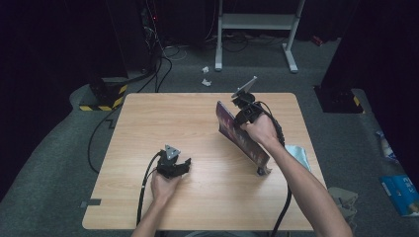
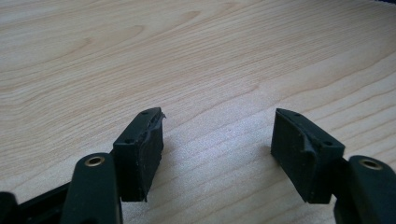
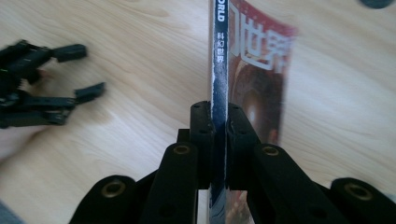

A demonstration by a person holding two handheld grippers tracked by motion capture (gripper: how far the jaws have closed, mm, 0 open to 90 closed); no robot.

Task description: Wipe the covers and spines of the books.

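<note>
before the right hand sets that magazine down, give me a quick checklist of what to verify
1. Grip: the right gripper has its pads shut on the magazine at the spine: ok.
2. Magazine attitude: held on edge, tilted, one lower corner near the table: ok for laying flat.
3. Landing area: bare wood left of the magazine, between it and the left gripper: ok.
4. Left gripper: jaws open, nothing between them, resting low on the table apart from the magazine: ok.
5. Cable from the right gripper trails back off the near edge, not under the magazine: ok.
6. Whether the magazine already touches the table: cannot tell.
</note>
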